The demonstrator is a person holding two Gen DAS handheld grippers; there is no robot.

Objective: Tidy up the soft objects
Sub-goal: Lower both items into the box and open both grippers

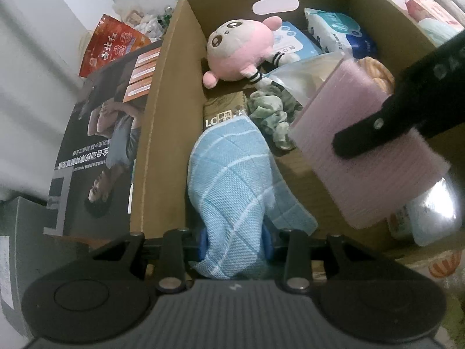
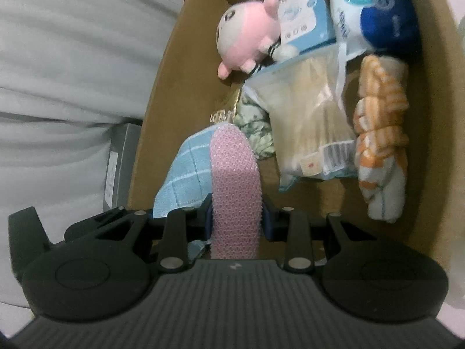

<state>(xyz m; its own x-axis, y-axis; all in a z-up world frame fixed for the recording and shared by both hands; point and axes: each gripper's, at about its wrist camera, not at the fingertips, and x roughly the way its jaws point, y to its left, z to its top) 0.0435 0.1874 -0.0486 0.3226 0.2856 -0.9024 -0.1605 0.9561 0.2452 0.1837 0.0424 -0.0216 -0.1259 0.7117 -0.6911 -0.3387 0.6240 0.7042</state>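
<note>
The cardboard box [image 1: 162,133] is the landmark here, and it already holds most of the soft things: at its far end a pink plush toy [image 1: 238,49] lies against the wall beside packs of tissues [image 1: 337,29], nearer the middle sit a clear bag of pale goods [image 2: 314,122] and a green scrunchie [image 1: 270,116], and along its right wall an orange-and-white knitted piece [image 2: 380,133]. Over the box's near end the left gripper [image 1: 235,240] is nipped narrowly on a blue checked cloth [image 1: 232,186], whose free part hangs down inside the box above the floor. Just right of that cloth, over the box's near right corner, the right gripper [image 2: 235,215] pinches a pink sponge pad [image 1: 369,151] between nearly closed fingers, the pad standing on edge and not yet resting on anything. Outside the box's left wall lie a printed leaflet [image 1: 98,145] and a red snack bag [image 1: 113,43]. By my reading the sorting is well on: the cloth and the pad remain to be released into the box, and the silvery packet [image 1: 436,212] just outside its right wall may follow
</note>
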